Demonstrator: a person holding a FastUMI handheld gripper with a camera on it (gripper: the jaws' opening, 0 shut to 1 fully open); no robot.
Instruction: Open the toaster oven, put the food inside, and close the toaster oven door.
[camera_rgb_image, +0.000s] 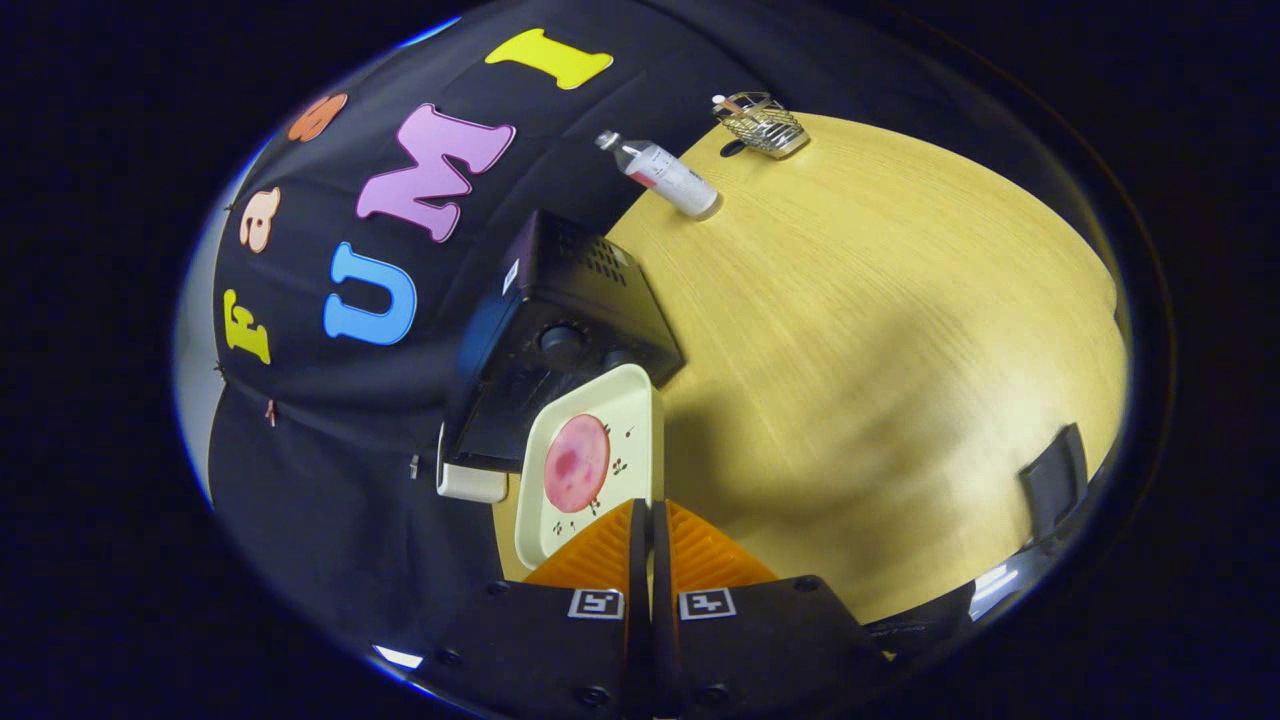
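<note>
tongs (642, 520) sit low in the middle of the frame, and their two fingers (600, 550) are pressed close on the near edge of the cream tray (625, 405). it looks like they are holding the tray by that thin rim. a round pink slice of food (577, 463) lies flat on the tray, just ahead of the fingers. the black toaster oven (560, 320) stands beyond the tray, near the middle of the frame. its door (490, 430) looks folded down and open, and the far end of the tray pokes over it, toward the oven mouth.

the grip is only on a small bit of the rim, so the tray could tip or slip out. if it tilts, the pink slice may slide off. the tray could also bump the side of the oven mouth if it goes in crooked. the door is not closed yet, and its pale handle (470, 483) is just left of the tray.

the worktop (900, 330) is pale yellow wood and smooth. up at the top of the frame a clear bottle (662, 175) stands, and a small wire basket (765, 125) sits to its right. both are well apart from the oven. black cloth hangs as the booth wall on the left.
</note>
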